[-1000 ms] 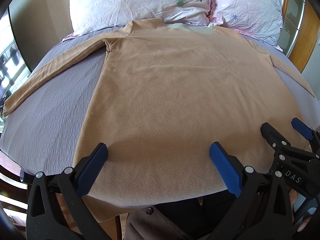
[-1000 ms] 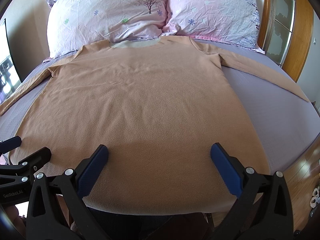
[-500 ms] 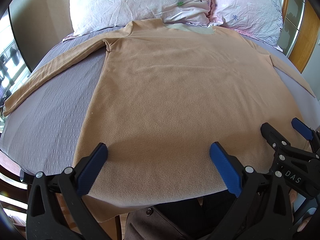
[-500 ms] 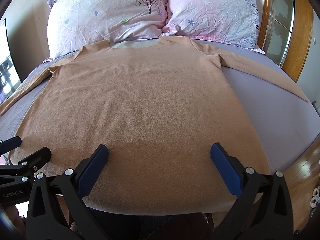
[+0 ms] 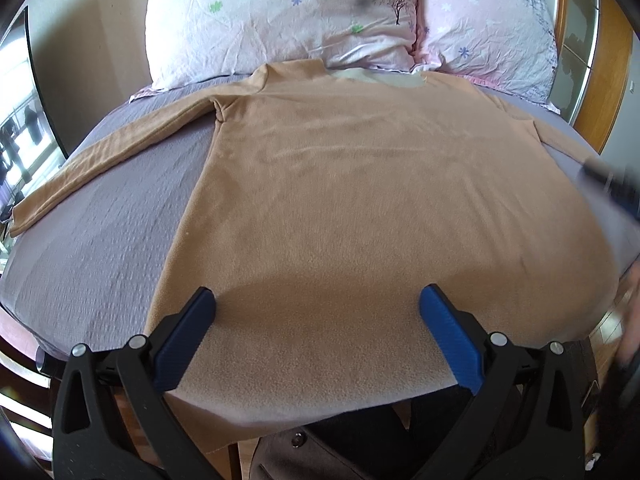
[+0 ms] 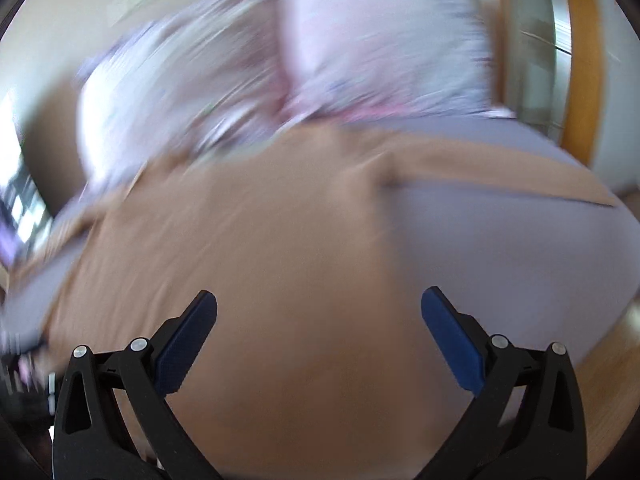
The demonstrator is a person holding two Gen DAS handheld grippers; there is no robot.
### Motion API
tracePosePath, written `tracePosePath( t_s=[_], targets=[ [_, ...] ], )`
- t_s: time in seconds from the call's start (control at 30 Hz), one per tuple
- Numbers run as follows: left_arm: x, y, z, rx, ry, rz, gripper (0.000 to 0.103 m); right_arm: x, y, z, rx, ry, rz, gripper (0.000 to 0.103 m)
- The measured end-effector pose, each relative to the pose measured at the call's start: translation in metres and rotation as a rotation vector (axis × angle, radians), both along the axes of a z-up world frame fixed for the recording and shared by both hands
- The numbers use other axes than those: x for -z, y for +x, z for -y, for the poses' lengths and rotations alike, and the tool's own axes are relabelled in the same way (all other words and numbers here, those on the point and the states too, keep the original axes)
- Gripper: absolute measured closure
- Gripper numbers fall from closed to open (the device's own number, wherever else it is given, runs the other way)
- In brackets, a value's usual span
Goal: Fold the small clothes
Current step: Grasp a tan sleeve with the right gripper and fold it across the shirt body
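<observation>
Lying flat on the bed (image 5: 100, 248), the shirt (image 5: 360, 200) runs its long axis from the hem at the near edge to the collar at the pillows (image 5: 280, 16), sleeves spread toward both side edges. The left hand-held gripper (image 5: 316, 320) hangs over the hem's left part, jaws wide apart and empty. The right hand-held gripper (image 6: 318, 320), equally spread and empty, sits nearer the right sleeve (image 6: 500, 172), though that view is blurred.

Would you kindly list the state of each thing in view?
Shirt: spread flat, unfolded, sleeves out.
Left gripper: open, empty, over the hem.
Right gripper: open, empty, view blurred.
Pillows: side by side beyond the collar.
</observation>
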State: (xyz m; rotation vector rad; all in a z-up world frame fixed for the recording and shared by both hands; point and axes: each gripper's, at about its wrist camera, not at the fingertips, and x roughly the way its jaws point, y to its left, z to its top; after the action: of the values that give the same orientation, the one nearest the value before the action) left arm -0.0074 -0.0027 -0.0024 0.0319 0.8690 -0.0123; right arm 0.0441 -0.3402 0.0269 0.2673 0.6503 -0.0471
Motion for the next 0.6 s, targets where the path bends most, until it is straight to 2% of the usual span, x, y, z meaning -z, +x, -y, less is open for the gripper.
tracePosePath(
  t_s=[0.07, 0.1, 0.13, 0.2, 0.23, 0.33, 0.43, 0.57, 0.6],
  targets=[
    [0.000, 0.001, -0.001, 0.009, -0.002, 0.024, 0.002, -0.006, 0.017, 0.063, 0.135, 0.122, -0.014, 0.010],
    [0.001, 0.002, -0.001, 0.015, -0.004, 0.038, 0.002, -0.005, 0.027, 0.101, 0.208, 0.215, -0.037, 0.029],
    [0.002, 0.003, -0.002, 0.023, -0.007, 0.056, 0.002, 0.000, 0.036, 0.137, 0.285, 0.300, -0.072, 0.041],
    [0.003, 0.005, -0.003, 0.034, -0.015, 0.084, 0.002, 0.010, 0.049, 0.191, 0.399, 0.408, -0.106, 0.048],
    [0.003, 0.006, -0.004, 0.040, -0.022, 0.097, 0.002, 0.014, 0.054, 0.213, 0.460, 0.431, -0.122, 0.053],
    [0.002, 0.009, -0.009, 0.053, -0.058, 0.127, 0.002, 0.029, 0.066, 0.257, 0.585, 0.476, -0.160, 0.056],
    [-0.001, 0.013, -0.018, 0.063, -0.115, 0.146, 0.002, 0.048, 0.077, 0.283, 0.628, 0.562, -0.200, 0.060],
    [-0.003, 0.019, -0.037, 0.066, -0.222, 0.164, 0.002, 0.055, 0.083, 0.292, 0.650, 0.559, -0.155, 0.066],
    [-0.004, 0.018, -0.041, 0.066, -0.244, 0.172, 0.002, 0.057, 0.084, 0.295, 0.661, 0.555, -0.145, 0.072]
  ],
)
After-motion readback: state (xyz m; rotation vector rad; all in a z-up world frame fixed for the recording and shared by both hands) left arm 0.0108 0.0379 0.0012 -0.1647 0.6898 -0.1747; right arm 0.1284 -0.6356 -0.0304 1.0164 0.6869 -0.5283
